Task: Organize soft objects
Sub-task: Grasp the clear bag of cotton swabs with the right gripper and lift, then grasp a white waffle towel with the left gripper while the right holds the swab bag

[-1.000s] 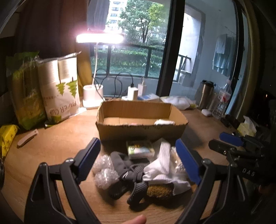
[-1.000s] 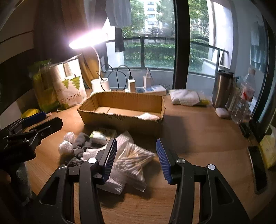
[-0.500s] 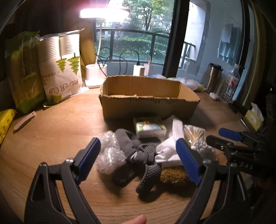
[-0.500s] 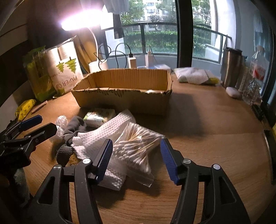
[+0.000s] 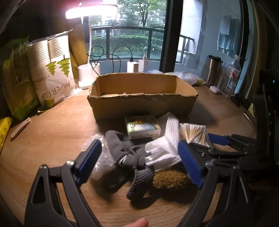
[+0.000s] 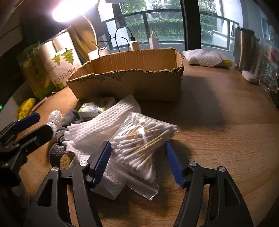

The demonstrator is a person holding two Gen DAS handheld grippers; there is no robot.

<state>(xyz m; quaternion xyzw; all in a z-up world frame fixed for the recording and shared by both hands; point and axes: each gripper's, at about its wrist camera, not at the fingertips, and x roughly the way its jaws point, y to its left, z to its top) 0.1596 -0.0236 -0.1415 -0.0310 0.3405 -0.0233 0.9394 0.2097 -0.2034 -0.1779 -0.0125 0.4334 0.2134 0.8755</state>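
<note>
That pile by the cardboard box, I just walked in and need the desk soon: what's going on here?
A person is sorting soft items with two handheld tools. The right tool, its jaws just opening wider, straddles the bag of cotton swabs without gripping it. The left tool hangs open over the grey gloves. The cardboard box waits behind the pile.

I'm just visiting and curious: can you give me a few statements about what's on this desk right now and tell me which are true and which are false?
1. The bag of cotton swabs lies between the open fingers of the right tool. True.
2. The cardboard box lies tipped on its side. False: it stands upright, open at the top.
3. The left tool is clamped on the grey gloves. False: it is open, around them.
4. The desk lamp is on. True.
5. The white cloth is inside the box. False: it lies on the table, partly under the swabs.
</note>
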